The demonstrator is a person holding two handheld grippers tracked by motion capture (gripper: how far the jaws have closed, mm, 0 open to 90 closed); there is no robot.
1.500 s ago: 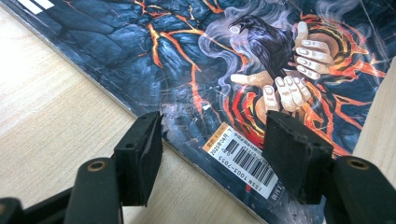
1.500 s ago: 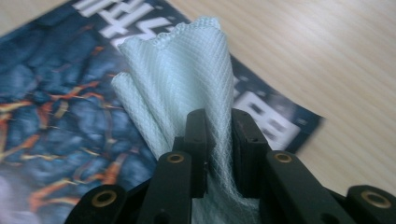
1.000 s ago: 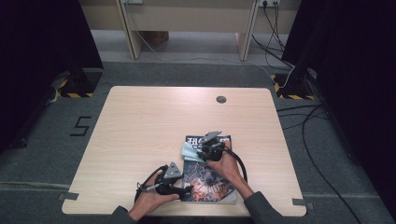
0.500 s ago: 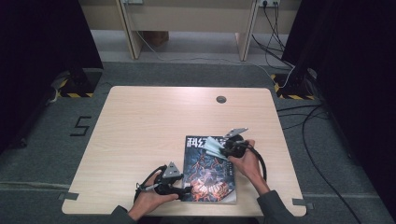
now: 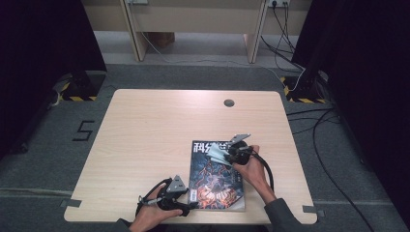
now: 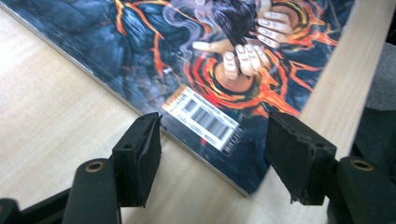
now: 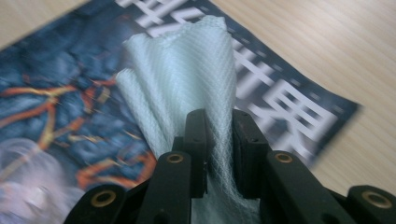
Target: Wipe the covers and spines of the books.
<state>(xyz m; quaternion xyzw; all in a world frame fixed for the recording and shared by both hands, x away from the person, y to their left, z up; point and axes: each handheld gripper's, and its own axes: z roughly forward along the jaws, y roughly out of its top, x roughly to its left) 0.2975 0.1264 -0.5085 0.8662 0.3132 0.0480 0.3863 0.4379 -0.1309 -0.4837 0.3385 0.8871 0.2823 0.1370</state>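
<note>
A magazine with a dark, fiery cover lies flat near the table's front edge. My right gripper hovers over its top title strip, shut on a pale mesh cloth. In the right gripper view the cloth fans out from the right gripper above the magazine. My left gripper rests at the magazine's lower left corner. In the left gripper view, the left gripper stands open, its pads on either side of the barcode corner of the magazine without pressing it.
The light wooden table has a round cable hole near its far edge. A "5" is marked on the grey floor at the left. Cables run over the floor at the right.
My right gripper carried the cloth rightward across the top of the magazine, then eased back a little. The left gripper stayed at the lower left corner.
</note>
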